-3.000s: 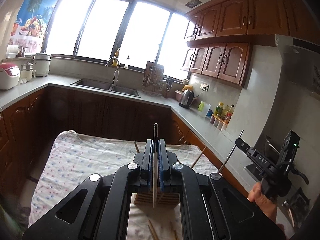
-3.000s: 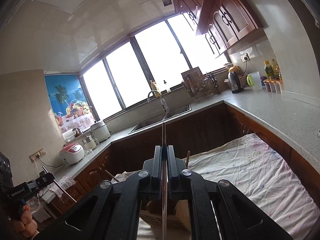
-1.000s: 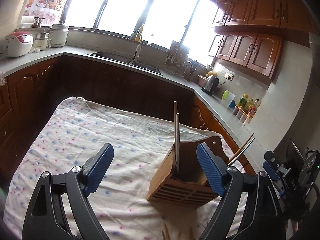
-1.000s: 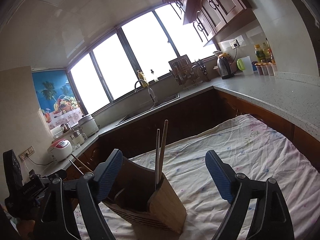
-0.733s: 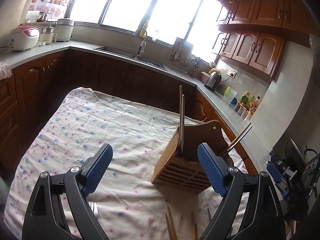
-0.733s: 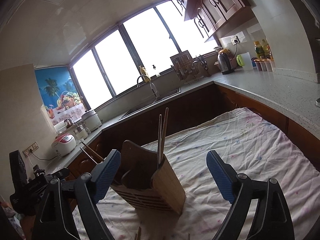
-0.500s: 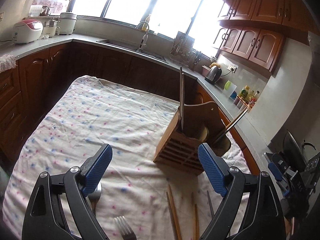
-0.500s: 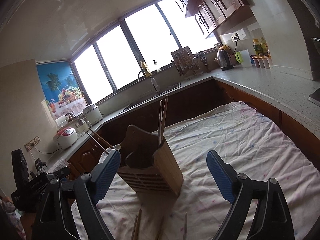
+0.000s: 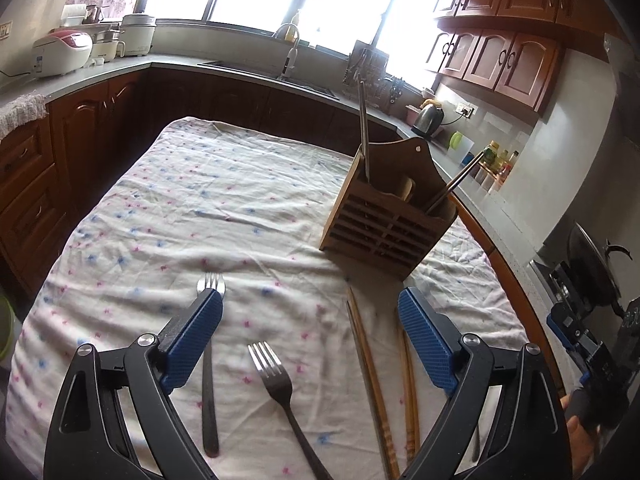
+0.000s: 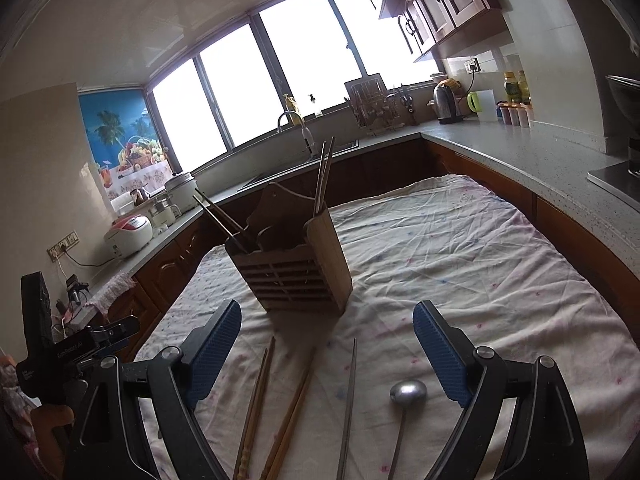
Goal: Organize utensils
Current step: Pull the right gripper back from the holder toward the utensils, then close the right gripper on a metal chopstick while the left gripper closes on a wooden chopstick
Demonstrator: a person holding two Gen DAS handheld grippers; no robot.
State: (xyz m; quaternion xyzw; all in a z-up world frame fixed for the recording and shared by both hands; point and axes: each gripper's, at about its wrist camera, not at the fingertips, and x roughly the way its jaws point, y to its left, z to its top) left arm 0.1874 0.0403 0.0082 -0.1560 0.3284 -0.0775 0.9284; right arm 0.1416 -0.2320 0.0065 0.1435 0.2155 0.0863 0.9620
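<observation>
A wooden slatted utensil holder (image 9: 386, 216) (image 10: 294, 266) stands on the cloth-covered table and holds two pairs of chopsticks (image 9: 363, 128) (image 10: 323, 174). My left gripper (image 9: 310, 340) is open and empty above two forks (image 9: 280, 390) (image 9: 209, 360) and several wooden chopsticks (image 9: 370, 376). My right gripper (image 10: 328, 354) is open and empty above wooden chopsticks (image 10: 276, 412), a metal chopstick (image 10: 349, 404) and a spoon (image 10: 407, 394), all lying on the cloth in front of the holder.
The table wears a white floral cloth (image 9: 200, 208) (image 10: 460, 256). Grey counters with brown cabinets ring it, with a sink (image 9: 280, 76), rice cookers (image 9: 60, 54) and a kettle (image 10: 444, 102). A stove and pan (image 9: 592, 272) are at the right.
Both grippers held chopsticks over the holder, opened and left them standing in it. Both then drew back and tipped down, bringing the forks, loose chopsticks and spoon into view.
</observation>
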